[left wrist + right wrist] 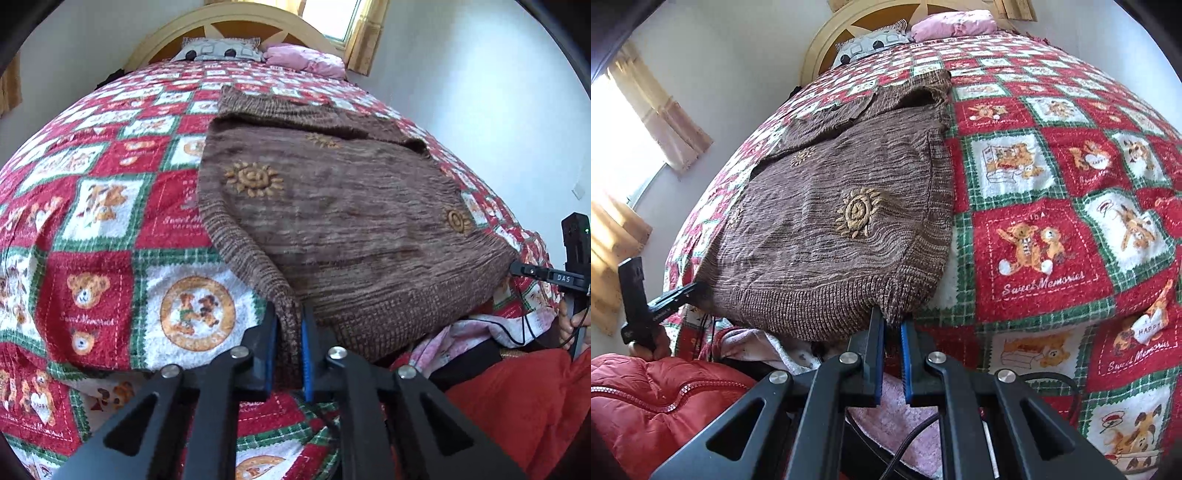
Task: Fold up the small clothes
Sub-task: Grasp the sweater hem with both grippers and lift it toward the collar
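**Both hem corners pinched, sweater ready for its fold**

On a bed under a teddy-bear quilt (92,206), a brown knit sweater (332,206) lies flat, its ribbed hem at the near edge, its collar toward the headboard (236,26). At left, your left gripper (288,321) has its jaws clenched on the hem's left corner, cloth bunched between the blue pads. At right, your right gripper (892,321) meets the opposite corner; the knit dips between its jaws, though the narrow gap below suggests only a shallow bite. Seat that grip deeper before you lift. Then, judging by the layout, raise both corners evenly, keep the hem taut and level, and carry it toward the collar without dragging the quilt.
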`<action>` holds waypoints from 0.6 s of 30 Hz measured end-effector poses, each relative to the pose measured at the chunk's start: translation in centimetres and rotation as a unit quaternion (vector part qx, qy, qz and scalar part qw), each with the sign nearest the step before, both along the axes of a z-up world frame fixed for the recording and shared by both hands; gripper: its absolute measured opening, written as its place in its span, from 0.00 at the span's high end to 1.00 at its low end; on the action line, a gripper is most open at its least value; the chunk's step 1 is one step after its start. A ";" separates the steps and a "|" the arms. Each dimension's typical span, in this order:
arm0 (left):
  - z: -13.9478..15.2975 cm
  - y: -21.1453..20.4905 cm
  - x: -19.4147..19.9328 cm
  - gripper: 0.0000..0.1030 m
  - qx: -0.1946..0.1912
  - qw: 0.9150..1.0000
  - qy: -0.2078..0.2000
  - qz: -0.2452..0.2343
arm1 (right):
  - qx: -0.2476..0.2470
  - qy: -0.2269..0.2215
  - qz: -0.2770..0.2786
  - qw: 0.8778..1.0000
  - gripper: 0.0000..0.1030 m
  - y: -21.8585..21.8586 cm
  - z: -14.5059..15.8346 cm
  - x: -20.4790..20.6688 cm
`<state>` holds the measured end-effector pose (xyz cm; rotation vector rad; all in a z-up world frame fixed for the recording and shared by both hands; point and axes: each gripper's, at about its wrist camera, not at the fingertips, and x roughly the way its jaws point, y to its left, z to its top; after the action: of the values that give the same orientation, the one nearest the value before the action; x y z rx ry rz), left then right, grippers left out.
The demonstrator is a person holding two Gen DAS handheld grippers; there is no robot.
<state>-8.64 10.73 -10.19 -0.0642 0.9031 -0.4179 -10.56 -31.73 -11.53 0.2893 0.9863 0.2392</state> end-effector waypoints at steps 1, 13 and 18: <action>0.3 0.0 -0.1 0.89 -0.002 1.000 -0.005 -0.002 | -0.005 -0.004 -0.001 1.000 0.93 0.1 0.1 -0.1; 1.4 -0.2 -0.1 0.89 -0.013 1.000 -0.015 -0.005 | -0.033 -0.022 -0.002 0.999 0.93 0.9 1.1 0.0; 0.9 -0.7 -0.1 0.89 -0.009 1.000 -0.006 -0.009 | -0.031 -0.009 0.000 0.999 0.93 0.8 0.6 0.2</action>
<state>-8.76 10.02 -9.33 -0.0698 0.8878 -0.4438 -10.36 -30.91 -10.92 0.2312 0.9747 0.2097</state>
